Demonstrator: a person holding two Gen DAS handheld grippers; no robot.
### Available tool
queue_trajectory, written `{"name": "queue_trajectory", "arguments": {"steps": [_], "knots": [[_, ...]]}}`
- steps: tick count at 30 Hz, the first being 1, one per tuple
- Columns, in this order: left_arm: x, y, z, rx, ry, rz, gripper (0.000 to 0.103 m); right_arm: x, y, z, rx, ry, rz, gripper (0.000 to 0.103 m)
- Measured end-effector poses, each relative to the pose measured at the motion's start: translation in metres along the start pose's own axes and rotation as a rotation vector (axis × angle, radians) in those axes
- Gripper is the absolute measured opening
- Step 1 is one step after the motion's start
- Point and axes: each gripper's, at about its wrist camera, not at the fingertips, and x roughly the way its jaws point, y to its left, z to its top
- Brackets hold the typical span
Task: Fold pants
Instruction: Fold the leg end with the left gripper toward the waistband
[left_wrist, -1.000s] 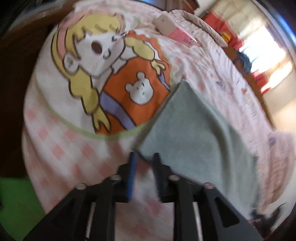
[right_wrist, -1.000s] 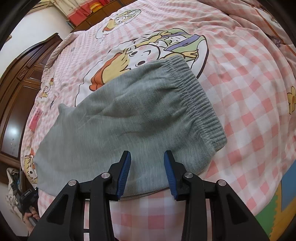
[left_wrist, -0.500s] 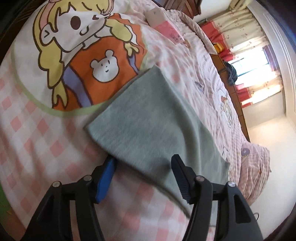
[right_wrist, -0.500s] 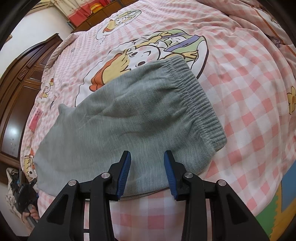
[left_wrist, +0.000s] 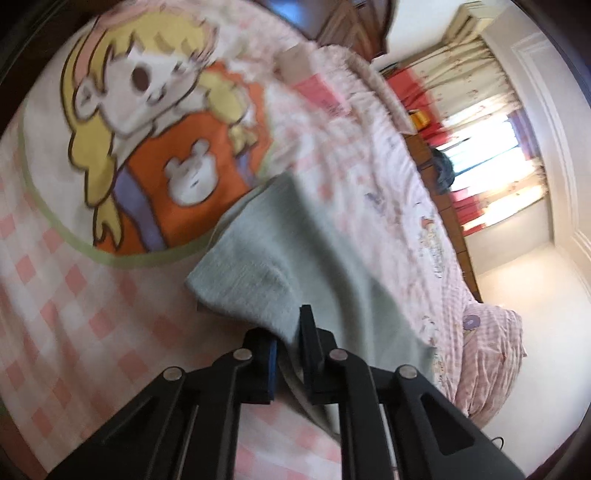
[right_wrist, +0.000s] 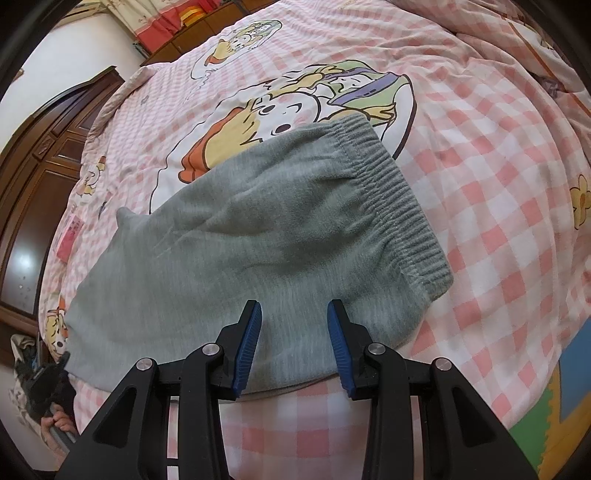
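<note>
Left gripper (left_wrist: 290, 341) clamped on pants (left_wrist: 295, 254) hem | right gripper (right_wrist: 294, 341) apart, over pants

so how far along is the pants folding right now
Done: the grey pants already lie folded lengthwise, leg on leg, on the checked bedspread. In hand: the left gripper is shut on the leg end, with the fabric lifting off the bed. The right gripper hangs open above the hip area near the waistband, gripping nothing. Left: carry the leg end over toward the waistband and flatten the stack.
</note>
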Motion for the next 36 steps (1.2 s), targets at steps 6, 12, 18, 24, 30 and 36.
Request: {"name": "queue_trajectory", "arguments": {"steps": [6,12,18,24,30,36], "knots": [[-0.027,-0.056,-0.002,0.186,-0.041,-0.081,0.008,-0.01,0.005,-0.002,-0.021,-0.01,0.016,0.038],[-0.036,-0.133,-0.018,0.417,-0.009,-0.192,0.008,-0.021,0.008,-0.006,-0.041,-0.029,0.04,0.038],[-0.014,-0.185,-0.05,0.56,0.099,-0.249,0.008,-0.027,0.006,-0.01,-0.039,-0.044,0.061,0.038],[0.035,-0.217,-0.093,0.673,0.254,-0.237,0.008,-0.026,-0.003,-0.016,-0.019,-0.04,0.077,0.038],[0.086,-0.228,-0.137,0.751,0.402,-0.195,0.008,-0.024,-0.009,-0.017,0.002,-0.037,0.092,0.038],[0.132,-0.221,-0.173,0.806,0.593,-0.066,0.027,-0.025,-0.005,-0.017,-0.012,-0.036,0.076,0.038]]}}
